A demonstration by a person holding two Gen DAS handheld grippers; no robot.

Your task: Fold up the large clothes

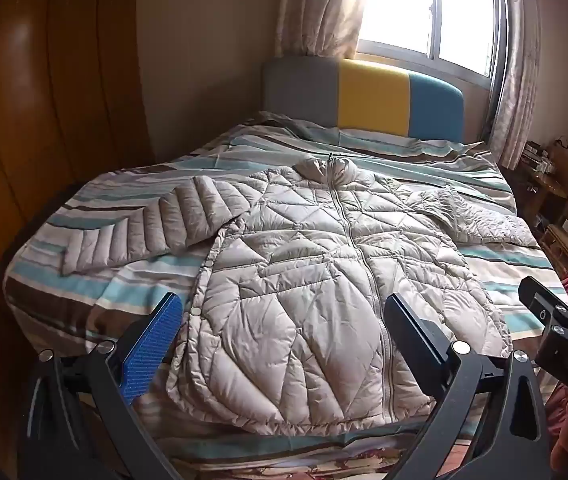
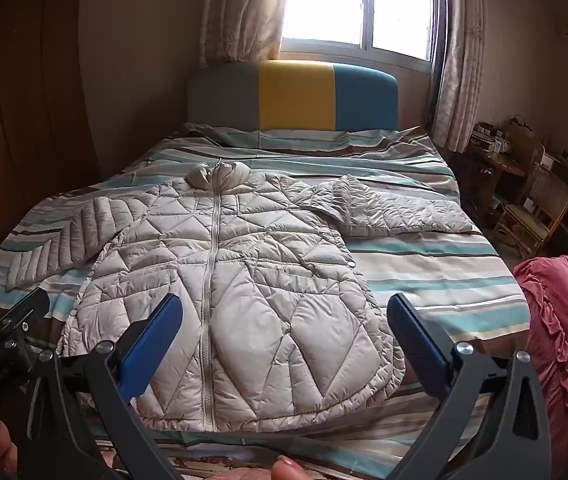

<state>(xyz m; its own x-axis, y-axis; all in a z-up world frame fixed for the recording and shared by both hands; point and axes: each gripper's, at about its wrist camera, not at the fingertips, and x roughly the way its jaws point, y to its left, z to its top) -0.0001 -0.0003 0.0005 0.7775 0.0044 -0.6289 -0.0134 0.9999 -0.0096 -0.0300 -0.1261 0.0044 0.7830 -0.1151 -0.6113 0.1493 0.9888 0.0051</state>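
Bed (image 2: 424, 276), jacket (image 2: 243, 280) hem half hidden

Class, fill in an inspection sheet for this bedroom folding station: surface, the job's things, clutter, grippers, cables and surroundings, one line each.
Surface: bed with a striped cover, lightly wrinkled.
Job's things: quilted jacket lies flat, front up, zipped, both sleeves spread outward; not yet folded.
Clutter: red ruffled fabric at the bed's right edge.
Grippers: left gripper and right gripper are both open, above the jacket's hem, holding nothing.
Cables: nothing seen.
Surroundings: grey, yellow and blue headboard, bright window with curtains, wooden wardrobe on the left, wooden chair and cluttered table on the right.
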